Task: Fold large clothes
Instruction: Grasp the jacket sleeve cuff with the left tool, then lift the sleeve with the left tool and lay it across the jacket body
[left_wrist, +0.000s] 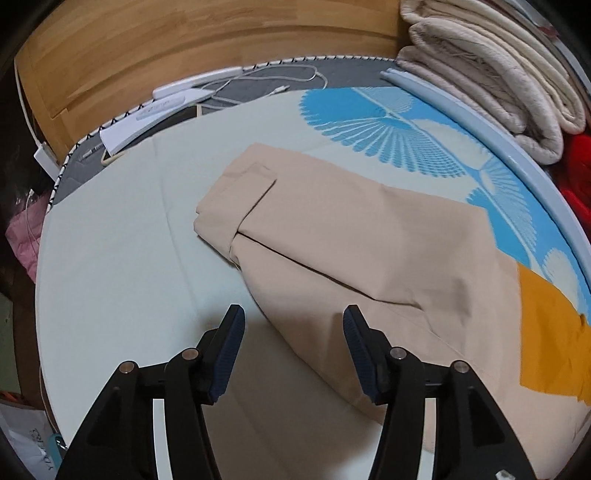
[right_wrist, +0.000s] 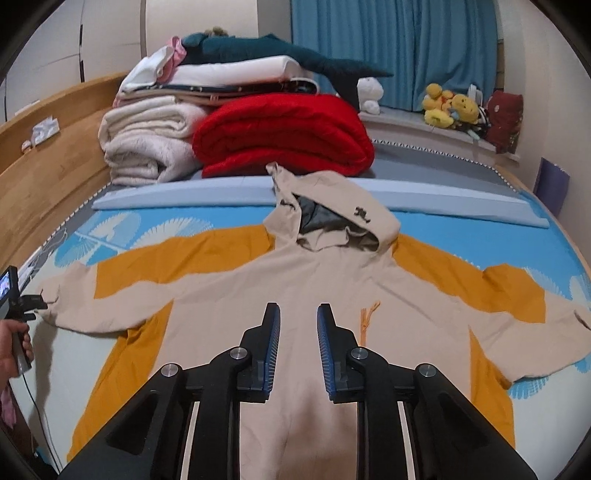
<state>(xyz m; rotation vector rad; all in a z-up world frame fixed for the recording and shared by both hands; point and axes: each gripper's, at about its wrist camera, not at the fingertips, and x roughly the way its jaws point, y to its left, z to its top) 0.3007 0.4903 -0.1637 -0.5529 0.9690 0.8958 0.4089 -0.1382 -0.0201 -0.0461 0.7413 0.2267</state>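
Observation:
A large beige hoodie (right_wrist: 295, 280) with orange panels lies spread face up on the bed, sleeves out to both sides and hood (right_wrist: 332, 221) toward the blankets. My right gripper (right_wrist: 299, 314) hovers over its chest, jaws a narrow gap apart with nothing between them. In the left wrist view the hoodie's beige sleeve (left_wrist: 351, 251) runs diagonally, its cuff (left_wrist: 232, 206) at the far end. My left gripper (left_wrist: 293, 317) stands open just above the sleeve's near edge, gripping nothing. A hand (right_wrist: 14, 350) holds that gripper at the left edge of the right wrist view.
Folded cream blankets (right_wrist: 147, 147), a red blanket (right_wrist: 284, 136) and stacked linens under a teal plush (right_wrist: 280, 51) fill the bed's far end. A wooden bed frame (left_wrist: 184, 44) runs along the side, with cables and white devices (left_wrist: 177, 96) beside it. Soft toys (right_wrist: 450, 107) sit on the sill.

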